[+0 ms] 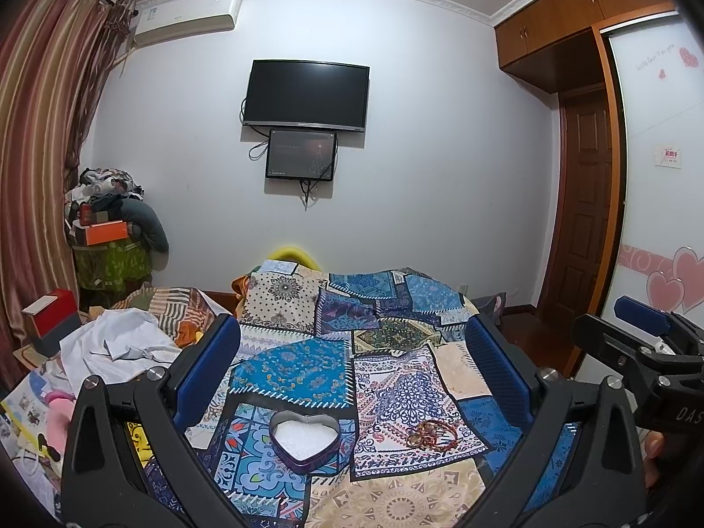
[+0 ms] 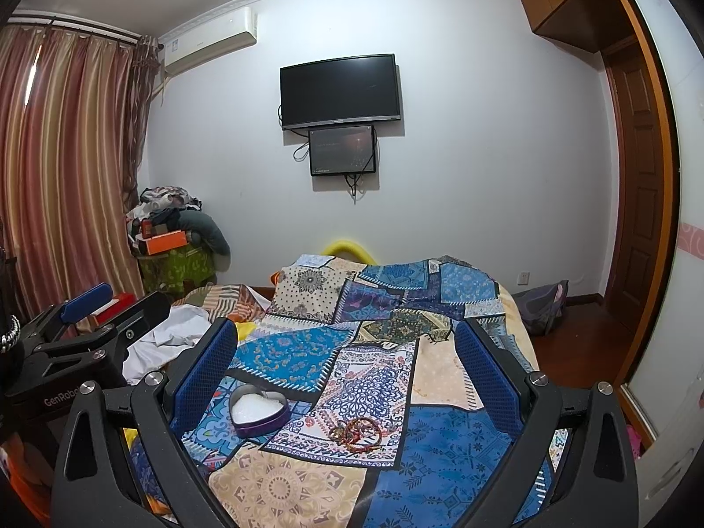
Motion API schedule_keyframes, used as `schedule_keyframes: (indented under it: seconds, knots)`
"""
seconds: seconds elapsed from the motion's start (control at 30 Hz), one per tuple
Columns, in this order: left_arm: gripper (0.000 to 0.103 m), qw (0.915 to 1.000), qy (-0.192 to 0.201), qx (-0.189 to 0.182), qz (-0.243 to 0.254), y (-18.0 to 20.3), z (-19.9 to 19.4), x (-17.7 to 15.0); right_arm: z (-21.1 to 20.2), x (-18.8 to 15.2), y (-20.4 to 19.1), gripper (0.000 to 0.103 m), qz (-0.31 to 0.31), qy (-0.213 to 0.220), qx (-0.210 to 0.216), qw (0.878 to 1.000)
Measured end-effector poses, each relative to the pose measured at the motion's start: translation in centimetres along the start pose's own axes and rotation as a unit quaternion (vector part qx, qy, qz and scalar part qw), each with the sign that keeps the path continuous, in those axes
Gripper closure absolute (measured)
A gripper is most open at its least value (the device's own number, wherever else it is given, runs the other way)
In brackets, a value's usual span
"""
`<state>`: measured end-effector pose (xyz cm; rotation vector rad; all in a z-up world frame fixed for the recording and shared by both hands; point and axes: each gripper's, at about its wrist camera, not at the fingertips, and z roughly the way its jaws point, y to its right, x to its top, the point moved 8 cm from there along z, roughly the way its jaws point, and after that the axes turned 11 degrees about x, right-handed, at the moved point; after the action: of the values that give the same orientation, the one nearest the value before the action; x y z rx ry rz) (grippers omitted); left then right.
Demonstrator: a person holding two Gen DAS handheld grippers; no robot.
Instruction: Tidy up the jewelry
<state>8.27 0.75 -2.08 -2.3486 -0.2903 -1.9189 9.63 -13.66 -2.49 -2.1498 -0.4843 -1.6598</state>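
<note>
Two views were given, and the left wrist view is told first. On the body of the right gripper (image 1: 633, 334), seen at the right edge, the letters "DAS" could be read; small writing on the wardrobe door (image 1: 655, 57) was too blurred to read. A fingertip of the person's hand (image 1: 653, 444) was seen under that gripper. The left gripper (image 1: 352, 369) was held level above the patchwork bedspread (image 1: 396, 497), its blue-padded fingers (image 1: 207, 374) spread wide apart with nothing between them. The heart-shaped tin (image 1: 305, 442) with white lining lay open on the bedspread, low between the fingers. The pile of bracelets (image 1: 431, 435) lay just beside the tin, to its right, not touching it.

In the right wrist view, "GenRobo" could be read on the left gripper (image 2: 88, 308) at the left edge, the rest being hidden. The right gripper (image 2: 347, 365) was also held wide open and empty over the bedspread (image 2: 281, 488). The tin (image 2: 259, 413) lay near the left finger (image 2: 202, 369), and the bracelets (image 2: 358, 433) lay to its right, close to the middle between the fingers.
</note>
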Motion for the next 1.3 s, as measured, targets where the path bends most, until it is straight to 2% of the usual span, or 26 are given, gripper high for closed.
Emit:
schedule_keyframes:
  seconds: [0.2,0.23,0.4,0.6,0.77,1.0,1.17,1.3]
  knots:
    - [0.0,1.0,-0.004,-0.001,-0.001,0.1,0.2,-0.1,0.0,0.0,0.1,0.005,0.0,0.0,0.0,1.0]
    - [0.0,1.0,-0.006,-0.002,-0.002,0.1,0.3,-0.2,1.0,-1.4,-0.3,0.005,0.001,-0.001,0.0,1.0]
    - [0.0,0.9999,-0.012,-0.001,0.002,0.6,0.9,-0.1,1.5,-2.4,0.1,0.005,0.007,-0.005,0.0,1.0]
    - [0.0,0.9995,-0.03,0.0,0.006,1.2,2.5,-0.8,1.8,-2.2,1.3,0.005,0.018,-0.017,-0.002,1.0]
    - [0.0,0.9981,-0.061,-0.004,0.008,1.9,5.0,-1.9,2.4,-3.0,3.2,0.005,0.026,-0.035,-0.014,0.999]
    - [0.0,0.9932,-0.113,-0.015,0.019,3.6,8.5,-4.7,3.9,-5.1,7.6,0.005,0.028,-0.084,-0.064,0.994]
    - [0.0,0.9857,-0.164,-0.008,0.038,4.7,11.6,-8.2,4.9,-6.8,9.4,0.005,0.046,-0.123,-0.072,0.989]
    - [0.0,0.9758,-0.214,-0.014,0.04,5.1,13.6,-11.4,6.0,-8.8,10.7,0.005,0.052,-0.158,-0.073,0.983]
